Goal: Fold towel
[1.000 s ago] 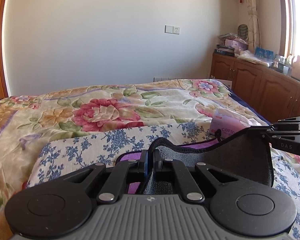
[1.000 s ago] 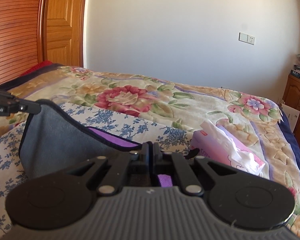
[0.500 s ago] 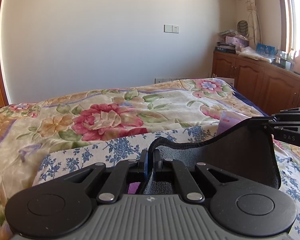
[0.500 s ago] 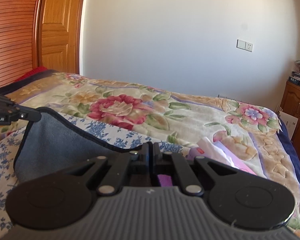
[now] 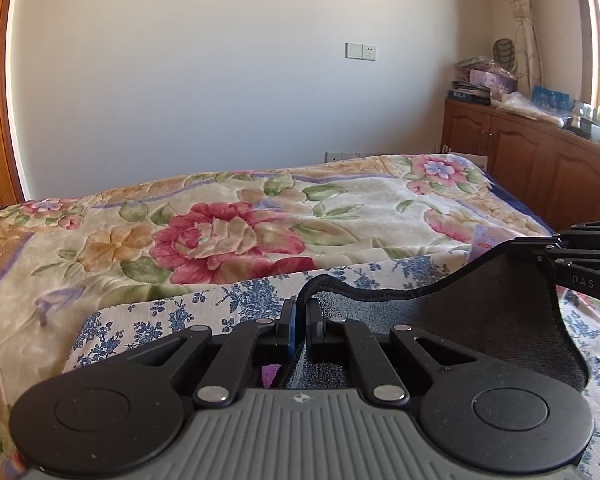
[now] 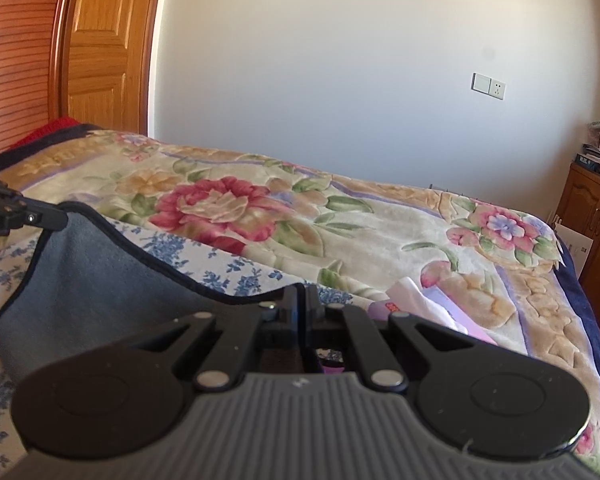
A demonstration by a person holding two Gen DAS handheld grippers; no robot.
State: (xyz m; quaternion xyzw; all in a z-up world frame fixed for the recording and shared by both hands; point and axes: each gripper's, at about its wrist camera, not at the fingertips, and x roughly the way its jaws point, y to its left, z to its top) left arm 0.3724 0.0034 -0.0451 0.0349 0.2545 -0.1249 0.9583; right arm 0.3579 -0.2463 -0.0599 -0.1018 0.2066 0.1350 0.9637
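One towel point(image 5: 480, 320), grey with a dark bound hem, held up off the bed by two of its corners. Its top edge sags between the two grips, and the rest hangs down to the sheet.

Two grippers, both clamped on the towel:
- Left gripper point(image 5: 299, 312): jaws pressed together with only a fold of hem between them. In the right wrist view the same gripper point(image 6: 50, 216) enters at 9 o'clock, its tip pinching the towel's point(image 6: 100, 272) corner.
- Right gripper point(image 6: 301, 300): jaws likewise closed tight, the hem running into them from the left. Seen from the left wrist, it point(image 5: 540, 246) comes in at 3 o'clock and nips the far corner.

One bed, two layers showing:
- One floral blanket point(image 5: 228, 236), cream with big red and peach flowers, covering the far half.
- One blue-and-white flowered sheet point(image 5: 160, 320) on the near half, directly under the towel. A strip of purple cloth point(image 5: 270, 372) peeks out below the left gripper's jaws; I cannot tell what it is.

One tissue box point(image 6: 428, 312), pale purple with white tissue sticking up, on the bed at about 4 o'clock of the right gripper, mostly hidden behind the towel in the left view.

Room:
- One wall switch-and-socket plate pair point(image 5: 360, 51).
- One low wooden cabinet run point(image 5: 540, 160) at 3 o'clock, its top crowded with books, boxes and bags too jumbled to count.
- One wooden door point(image 6: 108, 48) at 10 o'clock in the right view.
- One curtain point(image 5: 520, 20) by the window.
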